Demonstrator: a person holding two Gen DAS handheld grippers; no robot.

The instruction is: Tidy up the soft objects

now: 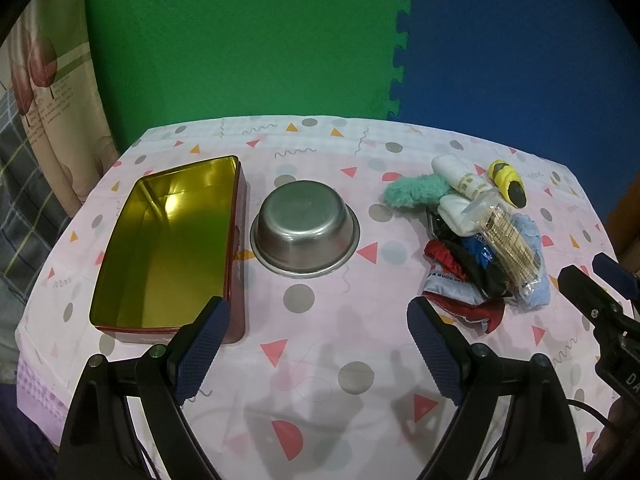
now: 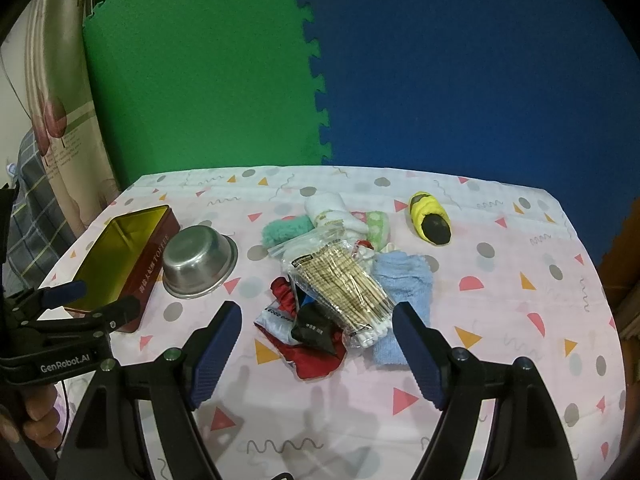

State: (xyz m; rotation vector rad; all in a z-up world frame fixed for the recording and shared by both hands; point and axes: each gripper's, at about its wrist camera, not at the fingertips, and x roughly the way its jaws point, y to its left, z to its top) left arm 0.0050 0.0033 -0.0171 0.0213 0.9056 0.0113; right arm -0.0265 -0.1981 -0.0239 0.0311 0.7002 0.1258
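Observation:
A pile of soft things lies on the patterned tablecloth (image 2: pixel 520 320): a teal fluffy piece (image 2: pixel 286 230), rolled white socks (image 2: pixel 332 210), a light blue towel (image 2: pixel 404 280), red cloth (image 2: pixel 316 360) and black cloth (image 2: pixel 314 326). A clear bag of cotton swabs (image 2: pixel 344 292) rests on top. A yellow and black rolled sock (image 2: pixel 430 218) sits apart behind. My right gripper (image 2: pixel 318 316) is open just in front of the pile. My left gripper (image 1: pixel 318 320) is open above bare cloth, near the steel bowl (image 1: pixel 306 232) and the gold-lined red tin (image 1: pixel 160 240). Both hold nothing.
The tin and bowl stand side by side on the table's left half. Green and blue foam mats (image 1: pixel 280 40) form the back wall. A curtain (image 1: pixel 44 100) hangs at the left. A hand (image 2: pixel 36 412) holds the left gripper.

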